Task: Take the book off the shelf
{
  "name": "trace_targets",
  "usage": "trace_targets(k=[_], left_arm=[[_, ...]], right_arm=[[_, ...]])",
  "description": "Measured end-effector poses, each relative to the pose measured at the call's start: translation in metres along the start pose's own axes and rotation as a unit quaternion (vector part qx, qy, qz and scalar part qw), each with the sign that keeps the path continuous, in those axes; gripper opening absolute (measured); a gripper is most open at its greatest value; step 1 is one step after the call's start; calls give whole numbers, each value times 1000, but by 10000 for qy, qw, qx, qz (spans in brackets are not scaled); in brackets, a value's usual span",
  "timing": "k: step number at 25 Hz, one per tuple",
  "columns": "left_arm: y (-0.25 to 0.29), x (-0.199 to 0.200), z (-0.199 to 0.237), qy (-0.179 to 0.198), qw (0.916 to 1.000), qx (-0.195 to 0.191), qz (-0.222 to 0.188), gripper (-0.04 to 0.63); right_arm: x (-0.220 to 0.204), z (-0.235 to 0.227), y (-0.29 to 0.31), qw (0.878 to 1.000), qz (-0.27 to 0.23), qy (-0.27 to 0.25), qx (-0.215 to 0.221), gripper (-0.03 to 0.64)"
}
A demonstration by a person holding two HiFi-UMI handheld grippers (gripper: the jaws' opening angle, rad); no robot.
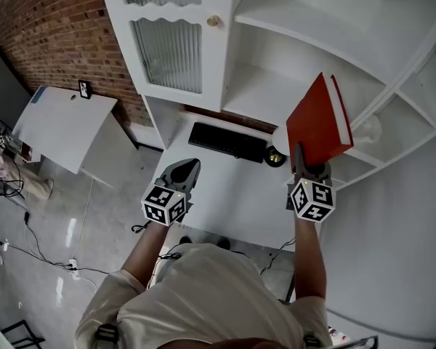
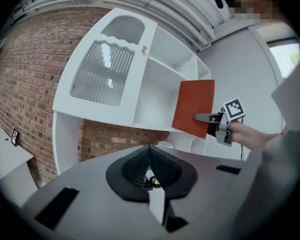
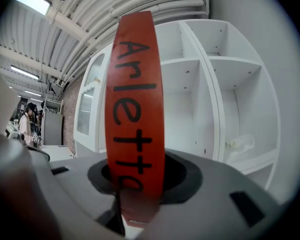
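A red book [image 1: 318, 122] with white page edges is held upright in front of the white shelf unit [image 1: 291, 42], out of its open compartments and above the desk. My right gripper [image 1: 310, 167] is shut on the book's lower edge. In the right gripper view the red spine [image 3: 135, 109] with black lettering fills the space between the jaws of the right gripper [image 3: 135, 184]. From the left gripper view the book [image 2: 194, 107] shows to the right. My left gripper [image 1: 183, 171] hovers over the desk, shut on nothing, and its pads [image 2: 160, 168] meet.
A black keyboard [image 1: 227, 142] lies on the white desk [image 1: 232, 195], with a small round dark object [image 1: 275, 156] beside it. A ribbed-glass cabinet door [image 1: 171, 53] is at the left of the shelves. A tilted white board [image 1: 62, 126] and floor cables are further left.
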State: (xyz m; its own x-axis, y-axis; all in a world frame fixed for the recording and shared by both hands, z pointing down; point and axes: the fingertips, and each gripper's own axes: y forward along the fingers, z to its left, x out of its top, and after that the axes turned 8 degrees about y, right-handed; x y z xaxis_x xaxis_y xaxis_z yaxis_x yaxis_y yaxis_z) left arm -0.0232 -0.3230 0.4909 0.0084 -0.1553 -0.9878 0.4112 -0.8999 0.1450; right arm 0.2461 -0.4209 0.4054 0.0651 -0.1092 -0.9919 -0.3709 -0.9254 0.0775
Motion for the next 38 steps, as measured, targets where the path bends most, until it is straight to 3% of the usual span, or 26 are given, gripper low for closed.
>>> trace_targets(k=[11, 23, 38], left_arm=[[-8, 5, 31, 2, 9998, -182, -87, -6], [-8, 17, 35, 8, 9995, -268, -170, -6], [-3, 24, 40, 46, 9995, -221, -205, -6]], right_arm=[[-36, 36, -24, 9997, 212, 81, -13, 158], [-62, 45, -31, 9988, 440, 226, 24, 158], [-68, 53, -28, 9986, 486, 189, 133, 156]])
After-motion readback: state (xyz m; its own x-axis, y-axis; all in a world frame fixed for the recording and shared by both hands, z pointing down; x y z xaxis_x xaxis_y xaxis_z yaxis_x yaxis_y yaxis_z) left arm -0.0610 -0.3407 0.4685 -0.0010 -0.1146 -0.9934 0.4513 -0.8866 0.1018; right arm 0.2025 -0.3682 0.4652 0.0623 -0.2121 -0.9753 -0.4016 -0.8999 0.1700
